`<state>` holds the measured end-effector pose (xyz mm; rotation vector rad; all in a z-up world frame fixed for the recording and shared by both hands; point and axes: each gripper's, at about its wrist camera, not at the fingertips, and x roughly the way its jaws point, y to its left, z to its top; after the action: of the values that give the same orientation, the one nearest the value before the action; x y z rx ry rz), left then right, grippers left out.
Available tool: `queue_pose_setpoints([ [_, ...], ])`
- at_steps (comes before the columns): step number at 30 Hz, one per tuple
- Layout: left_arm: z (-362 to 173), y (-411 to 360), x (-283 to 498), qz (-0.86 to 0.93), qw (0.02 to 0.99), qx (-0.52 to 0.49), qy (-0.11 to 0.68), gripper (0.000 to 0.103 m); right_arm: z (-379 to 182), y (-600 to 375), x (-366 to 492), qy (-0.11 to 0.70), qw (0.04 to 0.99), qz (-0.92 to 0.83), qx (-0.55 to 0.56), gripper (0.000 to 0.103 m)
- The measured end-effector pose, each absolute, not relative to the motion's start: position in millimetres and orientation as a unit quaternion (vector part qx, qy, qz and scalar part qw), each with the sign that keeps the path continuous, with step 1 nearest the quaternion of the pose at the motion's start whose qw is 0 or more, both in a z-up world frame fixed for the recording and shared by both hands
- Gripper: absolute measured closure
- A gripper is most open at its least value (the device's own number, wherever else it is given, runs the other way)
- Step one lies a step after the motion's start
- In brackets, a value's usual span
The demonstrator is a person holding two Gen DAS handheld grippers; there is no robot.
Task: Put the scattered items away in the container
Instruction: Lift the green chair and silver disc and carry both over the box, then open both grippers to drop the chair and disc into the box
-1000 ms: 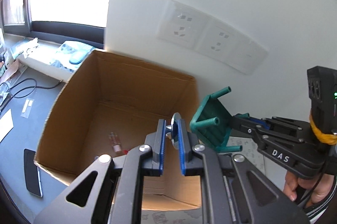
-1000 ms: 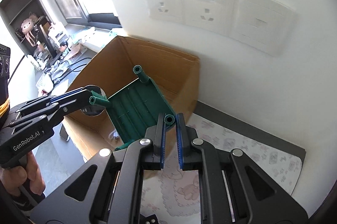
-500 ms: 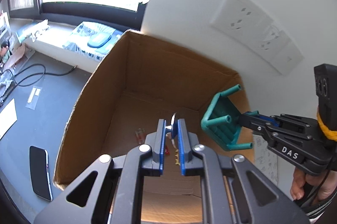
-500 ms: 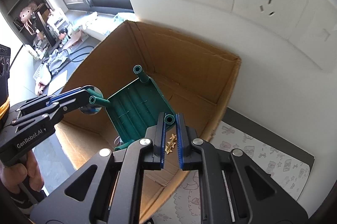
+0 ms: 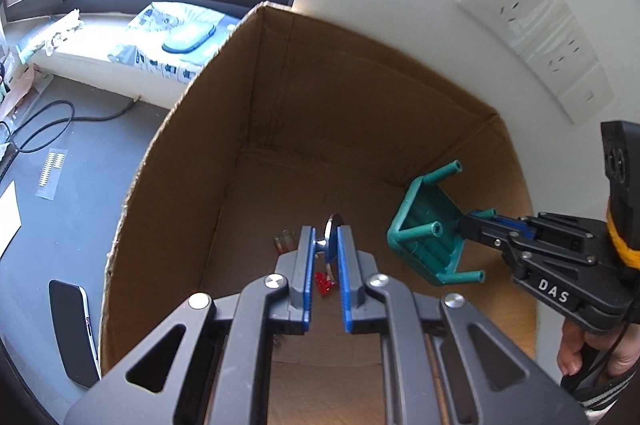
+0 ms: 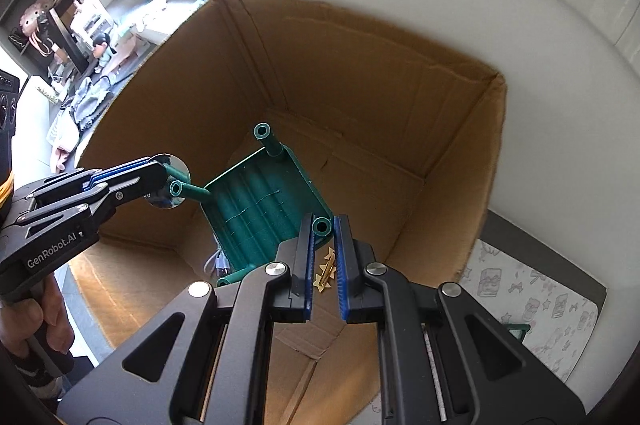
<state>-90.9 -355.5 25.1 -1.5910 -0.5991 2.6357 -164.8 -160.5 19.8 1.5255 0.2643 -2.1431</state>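
Observation:
An open cardboard box (image 5: 168, 161) stands against the white wall; it also shows in the right wrist view (image 6: 452, 129). My left gripper (image 5: 323, 237) is shut on a small round silver disc (image 5: 332, 225) and holds it over the box's inside; the gripper (image 6: 160, 173) and disc (image 6: 168, 201) also show in the right wrist view. My right gripper (image 6: 322, 229) is shut on one leg of a green toy stool (image 6: 260, 209), held upside down above the box, seen too in the left wrist view (image 5: 428, 233). Small items lie on the box floor: a red piece (image 5: 323, 283), a gold star piece (image 6: 325, 271).
A black phone (image 5: 74, 329) lies on the grey table left of the box, with a black cable (image 5: 44, 125) farther back. A patterned mat (image 6: 536, 309) lies right of the box. Wall sockets (image 5: 536, 37) are above. A windowsill with clutter (image 5: 160, 37) is behind.
Both grippers have moved forward and lower over the box opening with the disc and the stool still held. The box now fills more of both views.

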Motion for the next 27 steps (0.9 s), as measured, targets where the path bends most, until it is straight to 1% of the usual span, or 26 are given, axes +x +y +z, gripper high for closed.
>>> queue_pose_setpoints([
  [9, 7, -353, -96, 0.825, 0.011, -0.535, -0.183, 0.092, 8, -165, -170, 0.096, 0.245, -0.780, 0.568, 0.092],
  [17, 8, -348, -93, 0.821, -0.002, -0.542, -0.177, 0.091, 9, -157, -169, 0.093, 0.253, -0.778, 0.567, 0.089],
  [18, 8, -347, -92, 0.820, -0.006, -0.544, -0.177, 0.088, 10, -157, -168, 0.092, 0.254, -0.779, 0.566, 0.087],
  [20, 8, -347, -91, 0.818, -0.013, -0.548, -0.176, 0.079, 13, -154, -165, 0.091, 0.256, -0.781, 0.562, 0.087],
  [21, 9, -345, -90, 0.817, -0.018, -0.550, -0.174, 0.071, 15, -153, -164, 0.091, 0.256, -0.783, 0.560, 0.086],
  [22, 9, -344, -89, 0.816, -0.020, -0.551, -0.173, 0.060, 17, -152, -163, 0.088, 0.256, -0.784, 0.558, 0.085],
  [23, 10, -342, -89, 0.817, -0.022, -0.551, -0.170, 0.054, 20, -150, -161, 0.086, 0.258, -0.785, 0.556, 0.083],
  [24, 11, -339, -88, 0.818, -0.024, -0.551, -0.166, 0.043, 22, -149, -160, 0.084, 0.259, -0.786, 0.554, 0.077],
  [25, 13, -337, -88, 0.820, -0.027, -0.549, -0.161, 0.036, 24, -147, -158, 0.085, 0.257, -0.789, 0.552, 0.069],
  [26, 15, -334, -88, 0.821, -0.030, -0.547, -0.157, 0.034, 27, -143, -157, 0.086, 0.251, -0.793, 0.548, 0.047],
  [27, 17, -332, -87, 0.823, -0.031, -0.546, -0.154, 0.032, 31, -139, -155, 0.082, 0.250, -0.798, 0.542, 0.038],
])
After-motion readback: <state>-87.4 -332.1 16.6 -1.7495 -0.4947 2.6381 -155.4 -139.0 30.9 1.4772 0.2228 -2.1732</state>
